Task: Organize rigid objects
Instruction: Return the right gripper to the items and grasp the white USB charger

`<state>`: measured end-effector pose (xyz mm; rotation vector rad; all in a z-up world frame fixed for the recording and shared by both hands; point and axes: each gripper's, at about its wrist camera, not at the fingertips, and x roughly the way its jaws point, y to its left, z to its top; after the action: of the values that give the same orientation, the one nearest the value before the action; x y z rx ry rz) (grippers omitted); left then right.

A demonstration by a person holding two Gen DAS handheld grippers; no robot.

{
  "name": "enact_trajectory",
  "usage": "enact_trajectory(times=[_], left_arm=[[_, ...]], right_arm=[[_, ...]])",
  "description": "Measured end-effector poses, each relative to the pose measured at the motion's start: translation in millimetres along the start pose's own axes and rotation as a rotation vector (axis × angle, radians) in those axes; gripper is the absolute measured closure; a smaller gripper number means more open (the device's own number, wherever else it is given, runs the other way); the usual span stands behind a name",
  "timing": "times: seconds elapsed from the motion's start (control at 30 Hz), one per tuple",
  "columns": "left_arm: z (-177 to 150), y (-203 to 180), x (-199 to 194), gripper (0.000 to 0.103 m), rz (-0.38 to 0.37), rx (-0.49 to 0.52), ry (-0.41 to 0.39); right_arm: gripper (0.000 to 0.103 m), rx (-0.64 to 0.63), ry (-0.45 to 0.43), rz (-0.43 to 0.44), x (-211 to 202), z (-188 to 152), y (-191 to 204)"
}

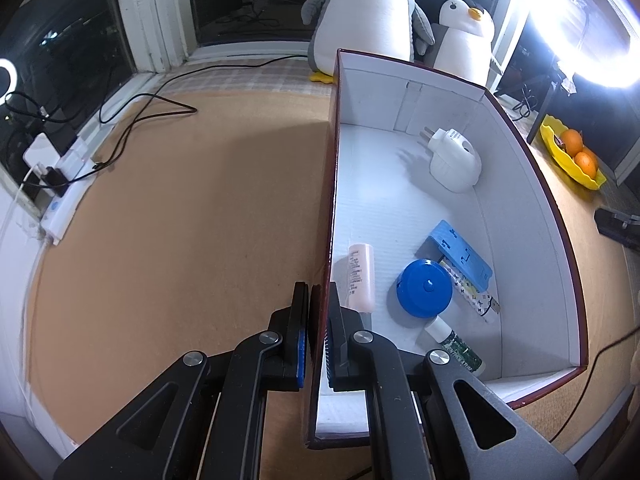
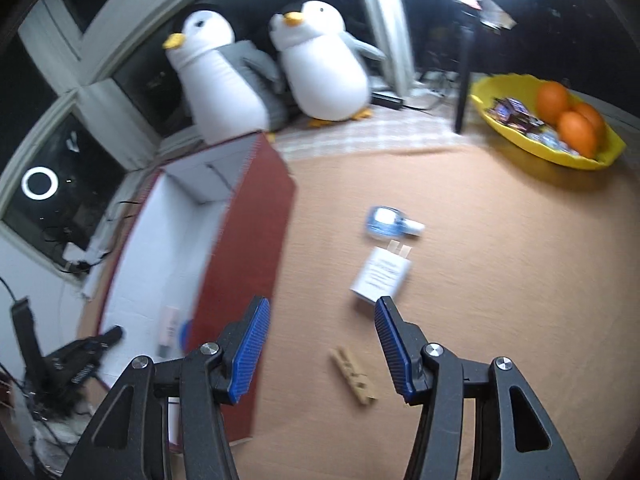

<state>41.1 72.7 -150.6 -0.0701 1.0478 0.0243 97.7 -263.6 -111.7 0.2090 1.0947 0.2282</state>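
My left gripper (image 1: 319,300) is shut on the near left wall of the red box (image 1: 334,184), one finger inside and one outside. On the box's white floor lie a white plug adapter (image 1: 454,160), a pink tube (image 1: 362,276), a blue round case (image 1: 425,288), a blue holder (image 1: 460,254), a patterned stick (image 1: 476,294) and a small green bottle (image 1: 456,346). My right gripper (image 2: 320,316) hangs open over the tan mat with nothing between its fingers. Below it lie a wooden clothespin (image 2: 353,375), a white charger (image 2: 382,274) and a small blue bottle (image 2: 390,222). The red box (image 2: 248,248) stands to the left.
Two plush penguins (image 2: 256,76) stand behind the box by the window. A yellow bowl (image 2: 548,120) with oranges and sweets sits at the far right. A ring light (image 1: 592,20) glares at the upper right. A power strip (image 1: 60,188) with cables lies at the left edge.
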Motion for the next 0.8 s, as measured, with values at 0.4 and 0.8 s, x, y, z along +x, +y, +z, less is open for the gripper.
enact_trajectory(times=[0.4, 0.8], left_arm=[[0, -1, 3, 0.097, -0.009, 0.023, 0.018], [1, 2, 3, 0.097, -0.027, 0.021, 0.011]], right_arm=[[0.052, 0.098, 0.065, -0.059, 22, -19, -42], [0.052, 0.113, 0.107, -0.096, 53, 9, -33]])
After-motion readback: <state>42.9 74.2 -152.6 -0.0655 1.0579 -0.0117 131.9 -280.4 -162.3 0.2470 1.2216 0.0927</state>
